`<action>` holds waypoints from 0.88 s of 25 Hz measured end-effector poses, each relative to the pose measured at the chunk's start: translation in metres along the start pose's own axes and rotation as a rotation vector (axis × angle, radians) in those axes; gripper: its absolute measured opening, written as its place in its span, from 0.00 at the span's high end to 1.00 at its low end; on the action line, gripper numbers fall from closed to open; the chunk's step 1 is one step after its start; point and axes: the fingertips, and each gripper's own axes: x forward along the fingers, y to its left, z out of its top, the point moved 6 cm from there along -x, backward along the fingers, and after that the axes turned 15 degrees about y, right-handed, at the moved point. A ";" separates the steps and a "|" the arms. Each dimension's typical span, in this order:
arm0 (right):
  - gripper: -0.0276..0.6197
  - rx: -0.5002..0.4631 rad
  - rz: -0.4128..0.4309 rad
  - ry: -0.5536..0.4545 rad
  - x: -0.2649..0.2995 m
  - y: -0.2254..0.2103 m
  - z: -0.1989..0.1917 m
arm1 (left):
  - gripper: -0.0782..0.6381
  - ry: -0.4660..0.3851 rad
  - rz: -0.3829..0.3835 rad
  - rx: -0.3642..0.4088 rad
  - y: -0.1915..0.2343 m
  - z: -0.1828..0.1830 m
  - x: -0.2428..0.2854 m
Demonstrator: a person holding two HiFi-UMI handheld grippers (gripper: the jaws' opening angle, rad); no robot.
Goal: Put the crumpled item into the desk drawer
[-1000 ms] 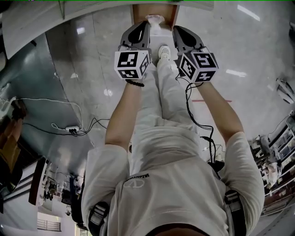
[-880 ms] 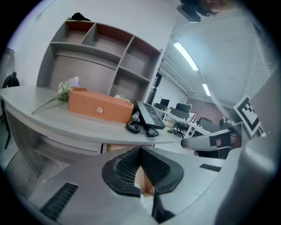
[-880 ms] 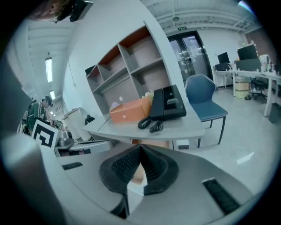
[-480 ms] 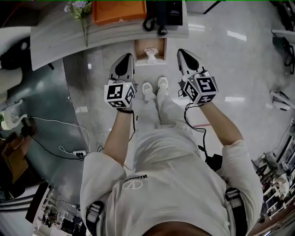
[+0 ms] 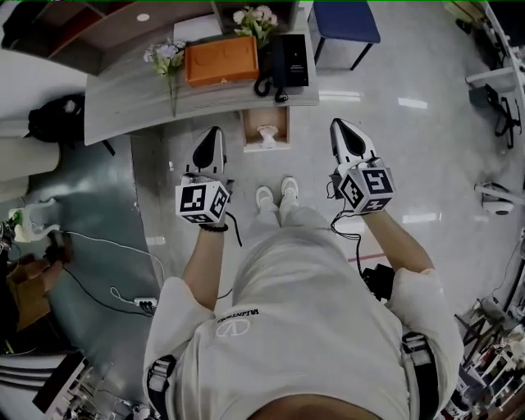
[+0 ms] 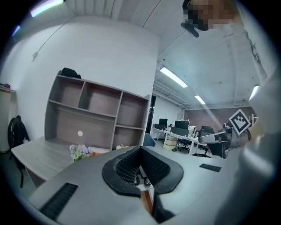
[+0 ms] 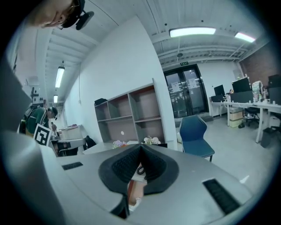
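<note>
A white crumpled item [image 5: 267, 135] lies inside the open wooden drawer [image 5: 249, 131] under the front edge of the grey desk [image 5: 131, 98]. My left gripper [image 5: 215, 133] hangs left of the drawer, a little back from it, its jaws closed with nothing between them. My right gripper [image 5: 340, 125] is held to the right of the drawer, jaws also together and empty. In the left gripper view the left gripper [image 6: 140, 149] points over the desk toward a shelf unit. In the right gripper view the right gripper [image 7: 140, 146] points the same way.
On the desk stand an orange box [image 5: 220, 61], a black telephone [image 5: 289, 61] and flowers [image 5: 167, 57]. A blue chair [image 5: 344, 20] stands behind the desk. Cables and a power strip [image 5: 144, 303] lie on the floor at the left. The person's shoes [image 5: 276, 195] are just before the drawer.
The person has stepped back from the desk. Both grippers have drawn away from the drawer, and the desk top with its objects has come into view.
</note>
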 end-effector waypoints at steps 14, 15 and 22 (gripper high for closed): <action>0.96 0.047 -0.071 -0.165 -0.095 -0.021 0.052 | 0.89 -0.162 -0.029 0.089 -0.040 0.073 -0.055; 0.96 0.049 -0.072 -0.169 -0.099 -0.021 0.053 | 0.89 -0.168 -0.027 0.092 -0.041 0.075 -0.057; 0.96 0.046 -0.060 -0.174 -0.106 -0.021 0.055 | 0.89 -0.189 -0.018 0.086 -0.045 0.080 -0.060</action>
